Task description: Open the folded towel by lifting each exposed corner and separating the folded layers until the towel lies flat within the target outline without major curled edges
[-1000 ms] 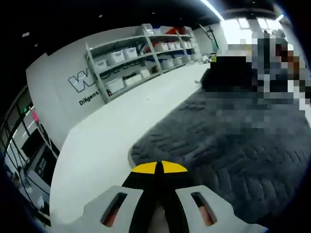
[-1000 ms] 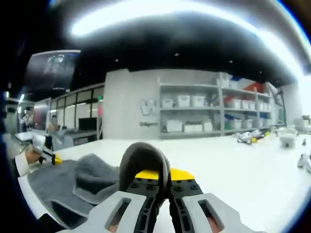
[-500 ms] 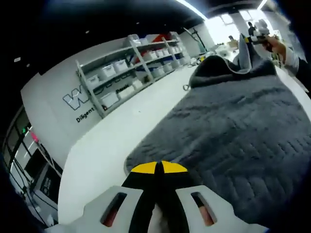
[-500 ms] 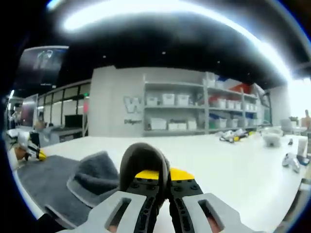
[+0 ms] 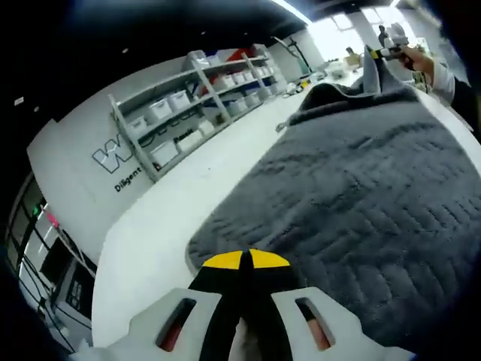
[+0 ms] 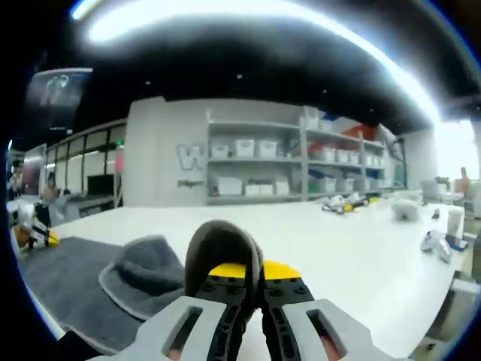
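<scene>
Towel (image 5: pixel 353 195), dark grey, spread over the white surface (image 5: pixel 173 203), wide and mostly flat in the left gripper view. Left gripper (image 5: pixel 246 259) at the towel's near corner, jaws clenched on that corner, yellow tips together. Far corner raised in a peak by the right gripper (image 5: pixel 391 51), held by a hand (image 5: pixel 421 64). Shelving (image 5: pixel 203 90) with white bins stands against the wall behind.

Right gripper view: left gripper (image 6: pixel 37 235) at far left on the towel's (image 6: pixel 71 274) edge. A folded-over hump of towel sits just left of centre. Right gripper (image 6: pixel 242 271) jaws clenched on a curled towel corner that arches over the yellow tips. Small items (image 6: pixel 346 201) lie on the surface (image 6: pixel 361 256) at right.
</scene>
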A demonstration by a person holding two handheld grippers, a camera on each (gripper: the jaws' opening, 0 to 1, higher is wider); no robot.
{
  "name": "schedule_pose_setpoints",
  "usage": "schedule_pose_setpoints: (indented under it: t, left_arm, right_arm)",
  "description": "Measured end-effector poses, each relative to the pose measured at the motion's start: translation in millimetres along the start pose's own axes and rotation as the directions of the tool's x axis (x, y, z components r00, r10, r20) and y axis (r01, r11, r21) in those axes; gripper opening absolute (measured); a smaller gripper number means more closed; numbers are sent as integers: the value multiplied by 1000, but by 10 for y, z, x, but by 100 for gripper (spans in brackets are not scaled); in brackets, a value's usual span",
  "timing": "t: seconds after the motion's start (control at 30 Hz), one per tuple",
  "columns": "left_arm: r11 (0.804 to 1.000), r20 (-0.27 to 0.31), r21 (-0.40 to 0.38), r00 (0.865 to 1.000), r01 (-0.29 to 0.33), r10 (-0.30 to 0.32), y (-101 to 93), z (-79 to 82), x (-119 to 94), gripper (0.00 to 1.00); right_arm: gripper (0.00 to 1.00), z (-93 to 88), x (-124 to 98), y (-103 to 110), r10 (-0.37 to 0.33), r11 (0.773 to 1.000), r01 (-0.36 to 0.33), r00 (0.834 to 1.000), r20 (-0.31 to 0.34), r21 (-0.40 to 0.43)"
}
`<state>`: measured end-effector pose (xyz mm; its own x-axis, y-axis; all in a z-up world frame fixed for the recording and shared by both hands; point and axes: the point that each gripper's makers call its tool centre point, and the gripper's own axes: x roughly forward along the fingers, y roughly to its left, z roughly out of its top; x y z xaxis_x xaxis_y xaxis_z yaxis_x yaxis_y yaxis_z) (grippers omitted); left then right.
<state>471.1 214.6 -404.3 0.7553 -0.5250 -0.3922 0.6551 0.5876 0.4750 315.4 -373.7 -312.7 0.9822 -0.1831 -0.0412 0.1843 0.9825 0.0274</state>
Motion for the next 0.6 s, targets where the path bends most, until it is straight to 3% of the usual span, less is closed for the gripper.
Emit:
schedule_pose_setpoints:
  t: [0.3, 0.6]
  left_arm:
    - [1000, 1, 3, 1000, 1, -1, -5, -3, 2, 1]
    - [1000, -1, 10, 1000, -2, 2, -2, -7, 4, 1]
  right_arm:
    - [0, -223, 14, -284, -31, 1000, 31, 997, -70, 2]
    - [4, -497, -69, -488, 11, 1000, -15, 980, -196, -17]
